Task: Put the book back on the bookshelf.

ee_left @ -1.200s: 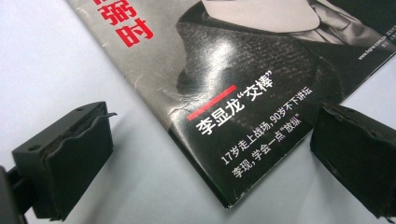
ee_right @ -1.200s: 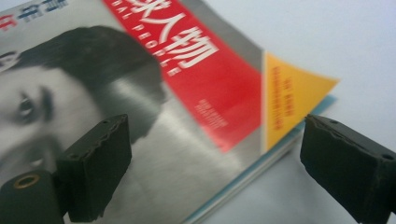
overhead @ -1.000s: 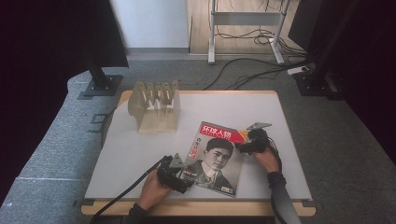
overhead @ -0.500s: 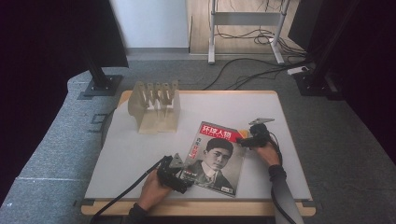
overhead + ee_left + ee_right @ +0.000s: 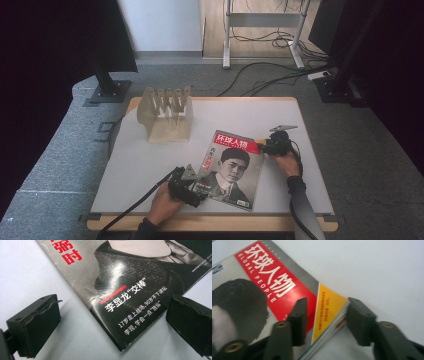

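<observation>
On the white table [image 5: 150, 165], a magazine [image 5: 231, 167] is laid flat near the front edge. Its near corner is straddled by the widely parted left gripper [image 5: 112, 322]; its yellow far corner is bracketed, ungripped, by the right gripper [image 5: 325, 320].
</observation>
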